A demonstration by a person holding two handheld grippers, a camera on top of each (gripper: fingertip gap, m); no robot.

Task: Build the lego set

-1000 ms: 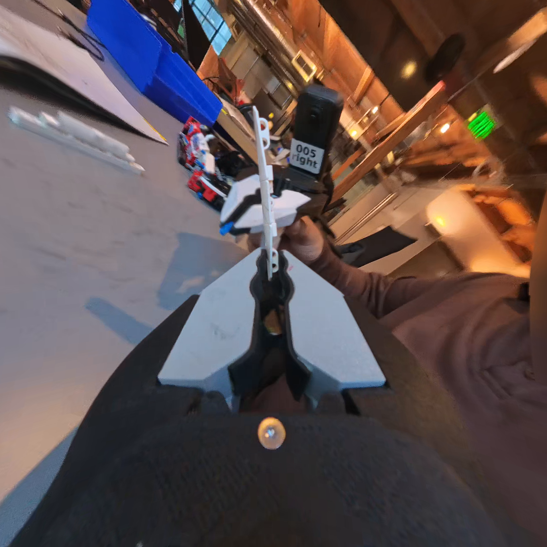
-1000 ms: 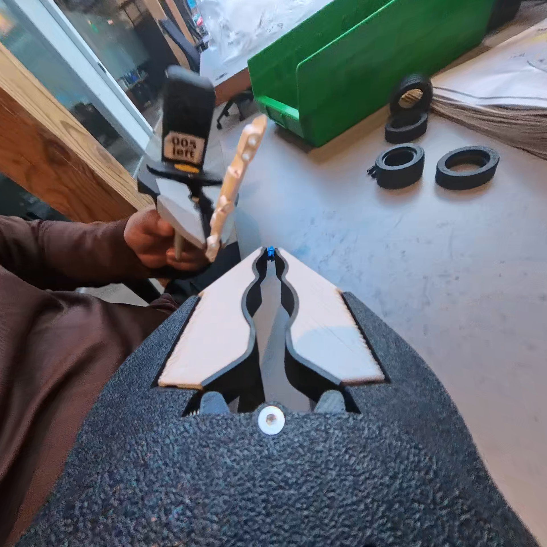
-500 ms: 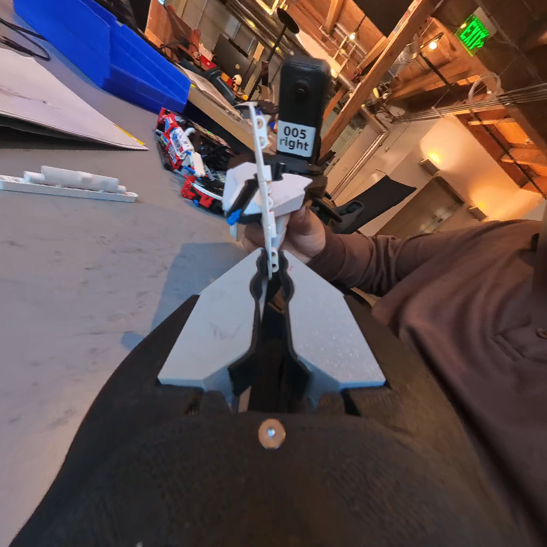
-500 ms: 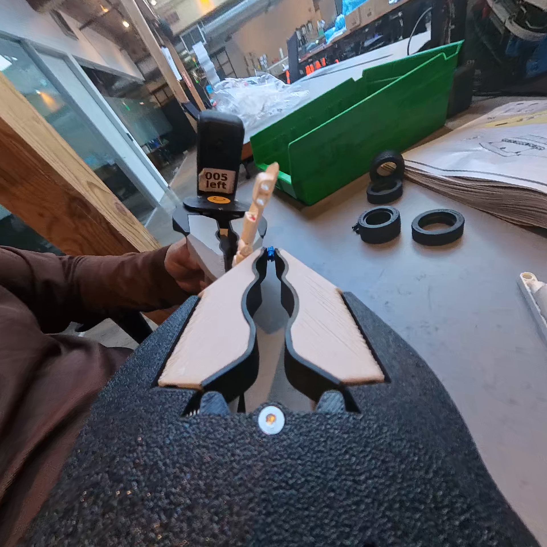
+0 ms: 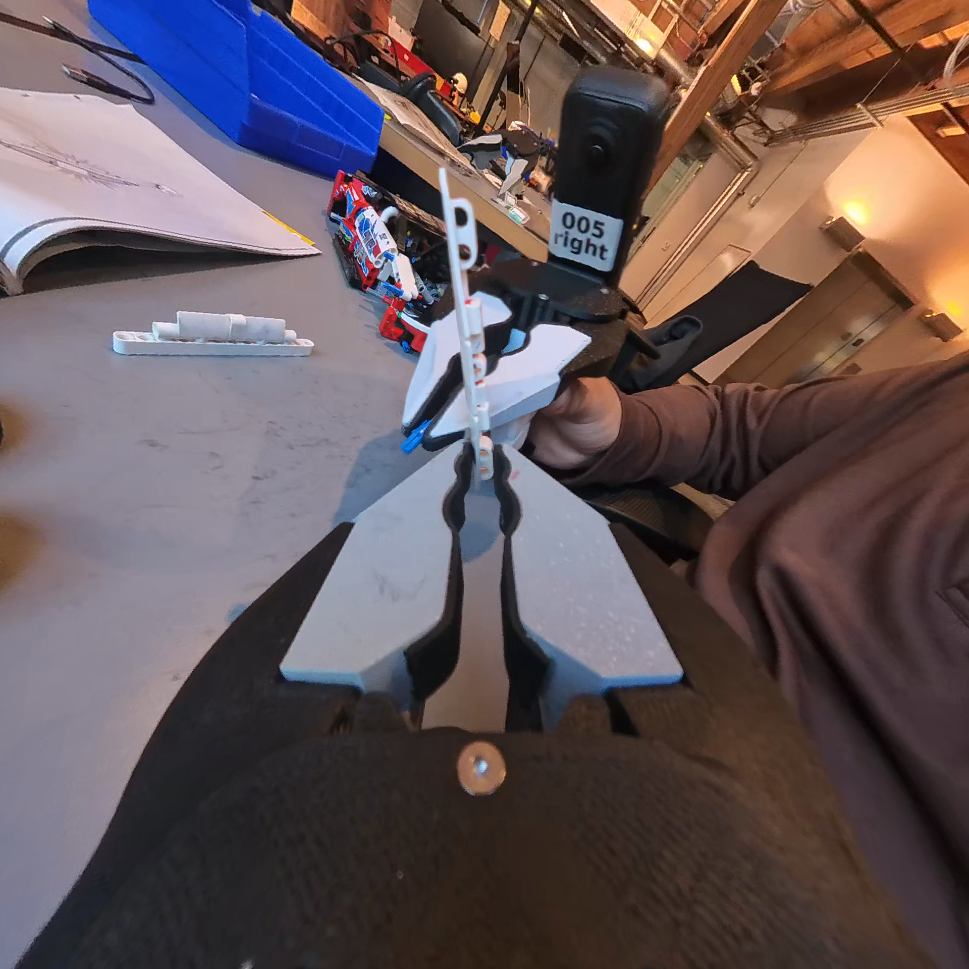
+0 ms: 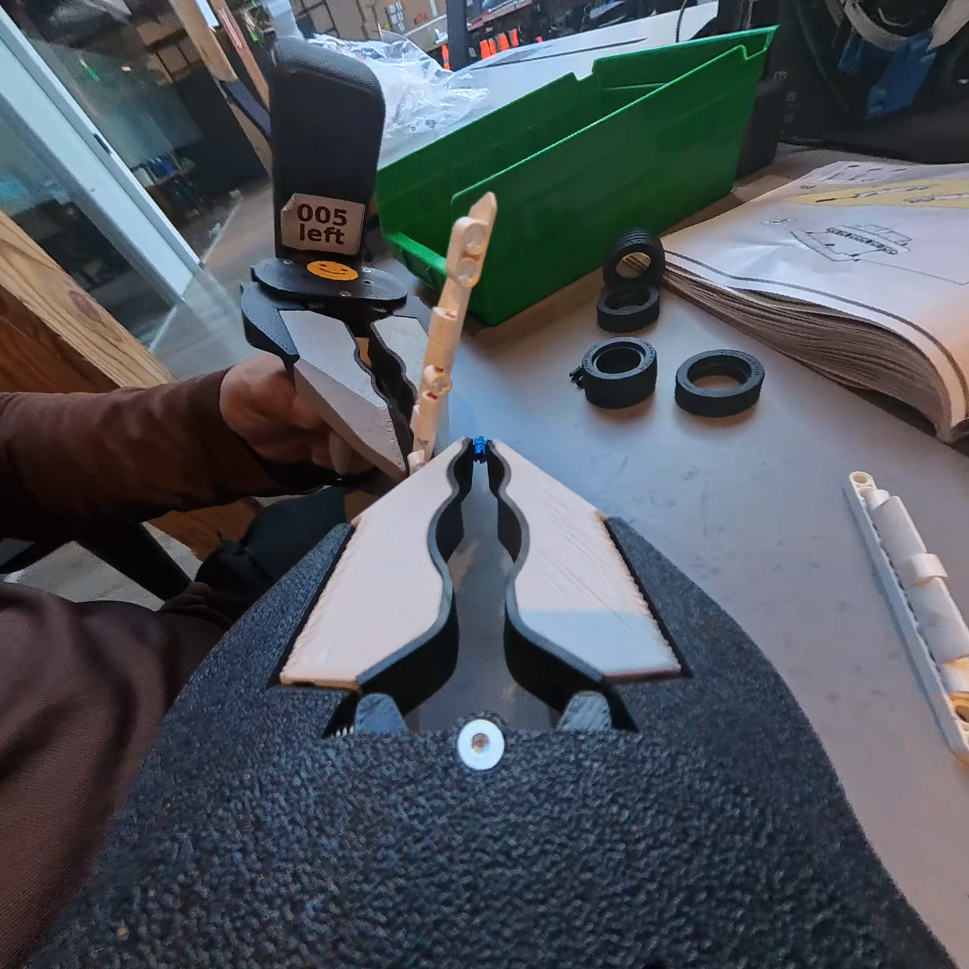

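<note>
In the left wrist view, the grey surface point(image 5: 157, 472) takes the left half of the picture, and behind it is a room with wooden beams, warm lamps and other benches. The left claw point(image 5: 481, 461) pinches the lower end of one white beam point(image 5: 468, 325), which stands almost upright above its tips. Just behind the beam is the right claw point(image 5: 419, 440), held by a hand point(image 5: 577, 419) in a brown sleeve; it pinches one small blue pin point(image 5: 411, 444) at its tips. On the surface lies one white assembly point(image 5: 212, 335), long and flat, well apart from both claws. Toward the far edge there is one open booklet point(image 5: 131, 183), one blue bin point(image 5: 251, 78) behind it, and one red and white model point(image 5: 377, 262) near the far right edge.

In the right wrist view, the surface point(image 6: 708, 498) fills the right side, with a glass wall and a wooden post in the room at left. The right claw point(image 6: 478, 451) is pressed on the blue pin point(image 6: 478, 450), which sits between its tips. The left claw point(image 6: 406, 461) is just beside it at left, held by a hand point(image 6: 278, 414), and grips the beam point(image 6: 451, 325) that leans up and to the right. Four black tyres point(image 6: 618, 372) lie near the far edge: two flat and side by side, and two more behind them, one leaning on the booklet point(image 6: 839, 272). One green bin point(image 6: 577, 157) stands at the far edge. The white assembly point(image 6: 912, 592) lies at the right edge.
</note>
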